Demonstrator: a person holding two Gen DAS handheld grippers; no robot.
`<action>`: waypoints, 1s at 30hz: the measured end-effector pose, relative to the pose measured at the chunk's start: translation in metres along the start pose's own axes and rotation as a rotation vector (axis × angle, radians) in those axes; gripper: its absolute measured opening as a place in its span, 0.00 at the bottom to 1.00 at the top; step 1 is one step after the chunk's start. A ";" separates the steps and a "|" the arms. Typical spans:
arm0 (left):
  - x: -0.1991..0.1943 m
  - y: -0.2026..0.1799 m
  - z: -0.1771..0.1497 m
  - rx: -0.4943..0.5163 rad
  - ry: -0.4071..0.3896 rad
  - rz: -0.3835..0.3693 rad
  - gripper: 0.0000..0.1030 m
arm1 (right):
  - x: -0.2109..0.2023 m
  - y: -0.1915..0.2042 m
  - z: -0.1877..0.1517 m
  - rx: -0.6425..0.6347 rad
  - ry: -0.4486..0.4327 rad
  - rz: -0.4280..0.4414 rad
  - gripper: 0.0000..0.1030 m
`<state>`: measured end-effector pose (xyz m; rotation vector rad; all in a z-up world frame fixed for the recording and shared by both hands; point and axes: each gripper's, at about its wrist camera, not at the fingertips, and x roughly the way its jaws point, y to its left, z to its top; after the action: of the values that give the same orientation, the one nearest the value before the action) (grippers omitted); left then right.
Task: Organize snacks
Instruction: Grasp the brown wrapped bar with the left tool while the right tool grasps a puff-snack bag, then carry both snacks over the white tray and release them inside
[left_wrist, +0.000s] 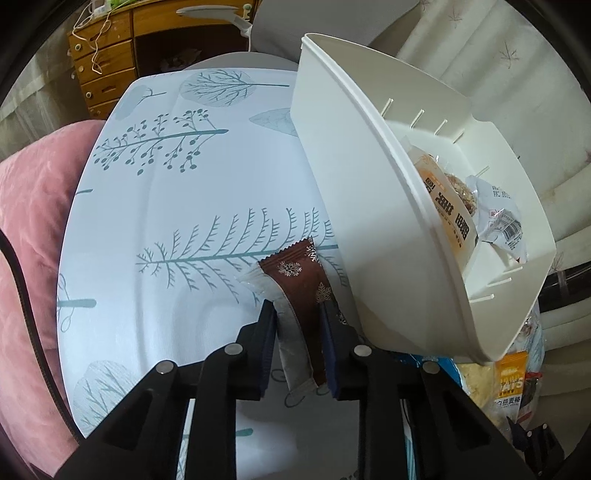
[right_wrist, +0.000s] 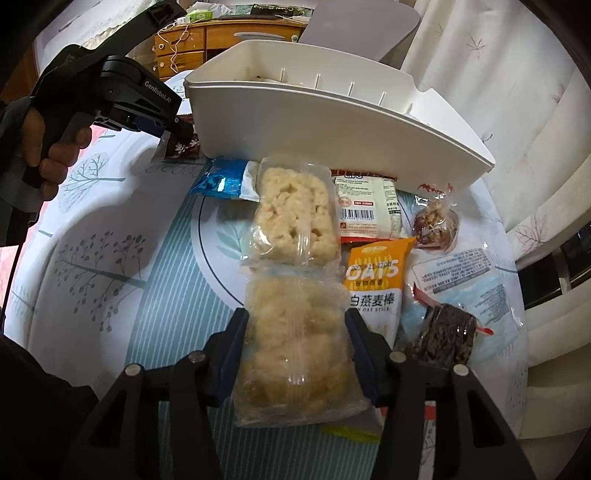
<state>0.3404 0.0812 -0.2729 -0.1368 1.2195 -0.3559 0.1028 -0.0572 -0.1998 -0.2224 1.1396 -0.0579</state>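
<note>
My left gripper (left_wrist: 297, 314) is shut on a brown snack packet with snowflakes (left_wrist: 299, 284), low over the tree-print tablecloth (left_wrist: 166, 184). Just right of it stands a white bin (left_wrist: 369, 221), which holds an orange packet (left_wrist: 450, 218) and a white packet (left_wrist: 498, 218). In the right wrist view, my right gripper (right_wrist: 297, 332) is shut on a clear pack of pale rice crisp (right_wrist: 295, 350), with a pad against each long side. A second such pack (right_wrist: 295, 206) lies just beyond it. The left gripper (right_wrist: 177, 136) and the hand holding it (right_wrist: 55, 155) show at the bin's (right_wrist: 332, 122) left end.
In front of the bin lie an orange oat bar (right_wrist: 373, 280), a red and white packet (right_wrist: 365, 206), a blue packet (right_wrist: 221, 182), a wrapped nut ball (right_wrist: 436, 221) and a dark wrapped snack (right_wrist: 443, 336). A pink cushion (left_wrist: 29, 221) borders the table's left; wooden drawers (left_wrist: 107, 55) stand behind.
</note>
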 end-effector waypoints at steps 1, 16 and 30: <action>-0.001 0.001 -0.001 0.003 -0.001 0.003 0.19 | -0.002 0.001 -0.001 0.001 0.000 -0.002 0.50; -0.057 0.023 -0.015 -0.018 -0.056 -0.036 0.14 | -0.039 -0.002 0.011 0.153 -0.066 -0.003 0.49; -0.122 0.027 -0.005 0.013 -0.083 -0.110 0.14 | -0.083 0.008 0.089 0.097 -0.286 -0.013 0.49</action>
<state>0.3046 0.1481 -0.1739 -0.2059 1.1298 -0.4493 0.1485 -0.0236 -0.0918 -0.1464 0.8480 -0.0892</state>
